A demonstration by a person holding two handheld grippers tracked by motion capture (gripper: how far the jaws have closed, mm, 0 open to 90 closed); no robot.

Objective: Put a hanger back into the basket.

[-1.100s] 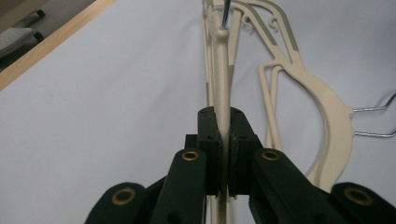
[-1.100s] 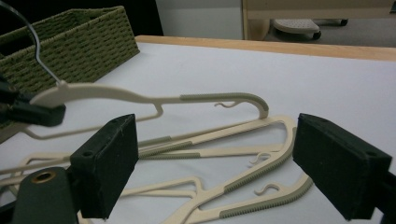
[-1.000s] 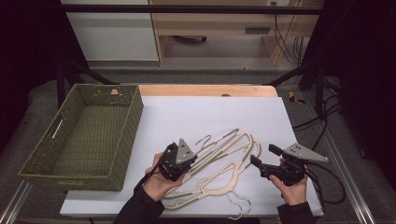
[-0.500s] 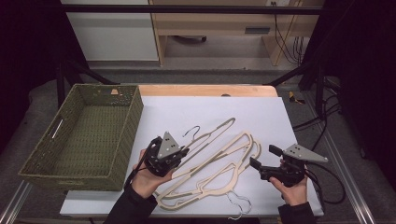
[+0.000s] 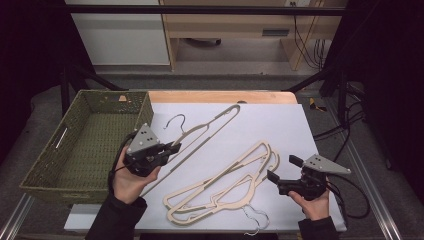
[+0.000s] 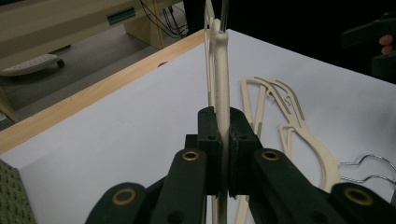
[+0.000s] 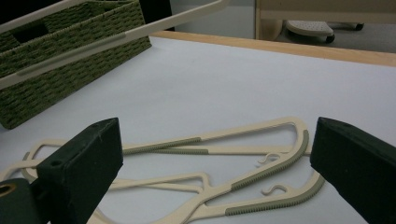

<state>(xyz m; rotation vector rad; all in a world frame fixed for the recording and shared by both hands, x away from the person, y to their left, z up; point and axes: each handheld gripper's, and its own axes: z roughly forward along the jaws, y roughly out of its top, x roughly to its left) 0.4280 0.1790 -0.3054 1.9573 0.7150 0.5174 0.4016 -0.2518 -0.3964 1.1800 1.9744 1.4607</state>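
I'm holding the left gripper [image 5: 172,148] at the near left of the bench [image 5: 280,125], just beside the green wicker basket [image 5: 75,150]. Its jaws are clamping fully down on a cream plastic hanger [image 5: 200,135]; in the left gripper view the pads are pressing both sides of the hanger's thin edge [image 6: 220,93], which is standing upright between them. That hanger is hanging lifted off the bench, running from the jaws toward the far right, with its wire hook [image 5: 176,121] curling up beside the basket's right wall. In the right gripper view the same hanger [image 7: 116,35] is crossing the top left in front of the basket [image 7: 56,74].

I'm keeping the right gripper [image 5: 281,171] at the near right of the bench, pointing left toward the pile of hangers [image 5: 225,187]. Its jaws have just been opening and are now standing wide apart with nothing between the pads; the right gripper view is showing the two black jaws at either edge and the pile [image 7: 224,172] lying flat beyond them.

The pile is lying on the white bench top between the two grippers, cream frames with grey-green ribbed shoulder strips overlapping one another, and a wire hook [image 5: 255,218] sticking out at the near edge. How many hangers are stacked I cannot tell. The pile is also showing at the right of the left gripper view [image 6: 299,135].
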